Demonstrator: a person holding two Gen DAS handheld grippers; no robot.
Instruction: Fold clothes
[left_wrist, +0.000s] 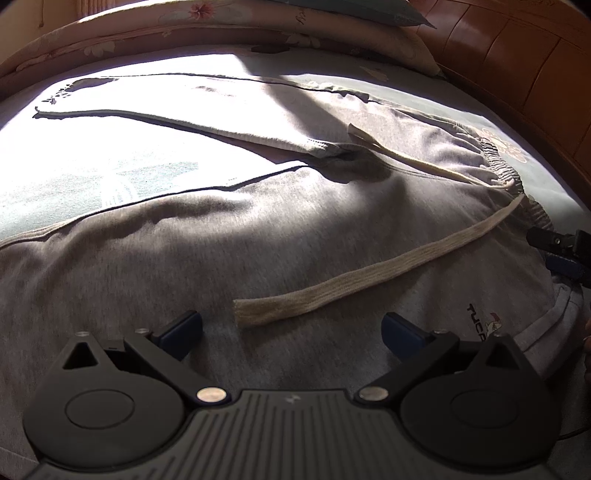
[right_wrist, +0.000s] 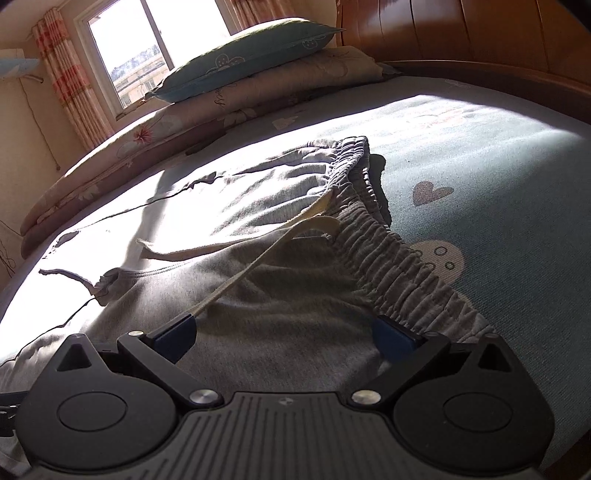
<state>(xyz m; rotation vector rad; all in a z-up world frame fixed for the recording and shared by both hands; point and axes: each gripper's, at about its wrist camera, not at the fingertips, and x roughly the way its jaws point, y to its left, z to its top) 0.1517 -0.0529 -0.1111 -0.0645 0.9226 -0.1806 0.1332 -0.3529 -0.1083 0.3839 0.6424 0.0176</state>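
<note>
- Evidently, the left gripper (left_wrist: 291, 328) is held spread low in its frame, nothing pinched.
- The right gripper (right_wrist: 284, 332) is likewise spread.
- The grey trousers (left_wrist: 184, 258) are laid flat across the bed sheet (right_wrist: 498, 155); no fold is yet made.

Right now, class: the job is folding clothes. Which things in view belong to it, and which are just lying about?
Belong to the job:
- grey sweatpants
- their cream drawstring
- left gripper, open
- right gripper, open

Just lying about:
- teal pillow
- floral quilt
- bed sheet
- wooden headboard
</note>
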